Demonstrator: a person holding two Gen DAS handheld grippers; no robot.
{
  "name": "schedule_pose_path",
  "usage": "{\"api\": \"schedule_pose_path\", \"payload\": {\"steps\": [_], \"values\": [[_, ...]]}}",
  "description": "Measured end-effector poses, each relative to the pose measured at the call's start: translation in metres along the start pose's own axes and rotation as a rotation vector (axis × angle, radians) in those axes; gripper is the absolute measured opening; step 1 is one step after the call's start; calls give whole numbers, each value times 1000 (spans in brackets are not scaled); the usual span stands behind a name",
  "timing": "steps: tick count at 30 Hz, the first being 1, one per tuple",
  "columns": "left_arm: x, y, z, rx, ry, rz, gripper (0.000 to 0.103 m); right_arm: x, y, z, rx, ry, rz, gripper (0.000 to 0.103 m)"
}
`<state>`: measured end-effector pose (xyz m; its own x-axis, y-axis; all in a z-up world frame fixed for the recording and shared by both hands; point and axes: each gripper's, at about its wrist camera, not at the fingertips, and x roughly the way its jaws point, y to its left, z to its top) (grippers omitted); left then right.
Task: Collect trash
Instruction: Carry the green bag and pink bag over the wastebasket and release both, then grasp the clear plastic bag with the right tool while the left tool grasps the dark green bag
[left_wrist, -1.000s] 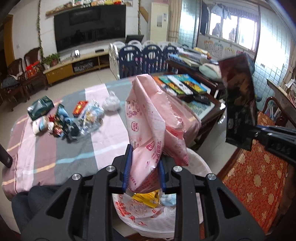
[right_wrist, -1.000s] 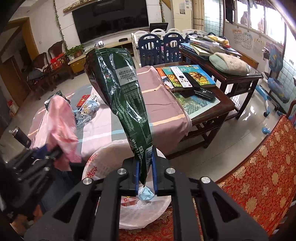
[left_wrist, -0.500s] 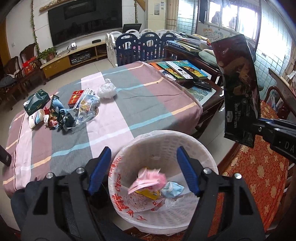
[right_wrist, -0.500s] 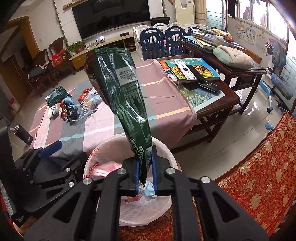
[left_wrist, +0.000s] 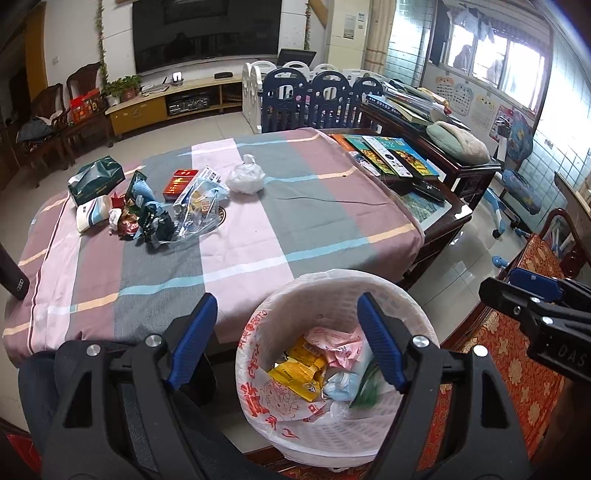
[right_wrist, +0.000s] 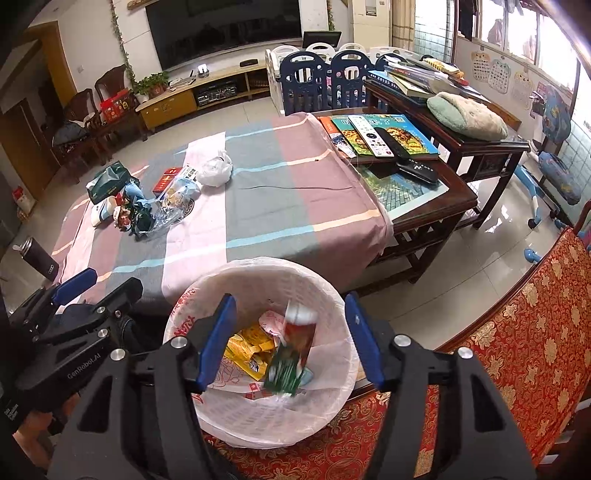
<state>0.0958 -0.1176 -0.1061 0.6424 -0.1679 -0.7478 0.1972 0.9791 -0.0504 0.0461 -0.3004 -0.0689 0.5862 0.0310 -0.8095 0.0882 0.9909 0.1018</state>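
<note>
Both grippers hang over a white plastic waste basket (right_wrist: 332, 384) lined with a thin bag printed in red. The right gripper (right_wrist: 290, 341) has just been opening: its blue pads stand well apart and grip nothing, and a dark green snack wrapper (right_wrist: 291, 354) sits between them but clear of both, blurred, tilted, its lower end among the trash inside the basket. The left gripper (left_wrist: 286, 343) has also just been opening; its jaws are wide and empty, one pad over the tablecloth edge, the other over the basket's mouth.

In the basket lie a pink printed bag (left_wrist: 334, 345), a yellow packet (left_wrist: 295, 374) and a pale blue crumpled piece (left_wrist: 341, 384); the green wrapper shows in the left view only as a smeared sliver behind the right-hand pad.

On the striped tablecloth (left_wrist: 236, 229), well away from the basket, more trash remains: a heap of wrappers (left_wrist: 155, 218) too tangled to sort, a green packet (left_wrist: 96, 179), a red box (left_wrist: 181, 182) and a knotted white plastic bag (left_wrist: 245, 177). A dark bottle (left_wrist: 13, 273) is cut off at the left edge. Each gripper's body hides the basket's near rim and most of the person's dark clothing (left_wrist: 40, 384).
</note>
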Motion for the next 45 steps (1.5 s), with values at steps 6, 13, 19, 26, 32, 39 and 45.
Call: {"api": "schedule_pose_path", "payload": {"steps": [6, 13, 19, 26, 32, 39, 45], "values": [[-2, 2, 0, -6, -4, 6, 79, 1, 3, 1, -6, 2, -7, 67], [-1, 14, 3, -24, -4, 19, 80, 4, 5, 0, -1, 13, -3, 67], [14, 89, 11, -186, -5, 123, 81, 23, 12, 1, -4, 52, -1, 70], [47, 228, 8, -518, 43, 272, 81, 57, 41, 13, -27, 101, 20, 70], [84, 278, 7, -618, 86, 280, 81, 96, 79, 21, -80, 176, 46, 70], [179, 247, 66, -469, 168, 183, 81, 128, 94, 23, -85, 244, 31, 70], [241, 232, 85, -435, 224, 96, 80, 143, 73, 23, -34, 285, -17, 70]]}}
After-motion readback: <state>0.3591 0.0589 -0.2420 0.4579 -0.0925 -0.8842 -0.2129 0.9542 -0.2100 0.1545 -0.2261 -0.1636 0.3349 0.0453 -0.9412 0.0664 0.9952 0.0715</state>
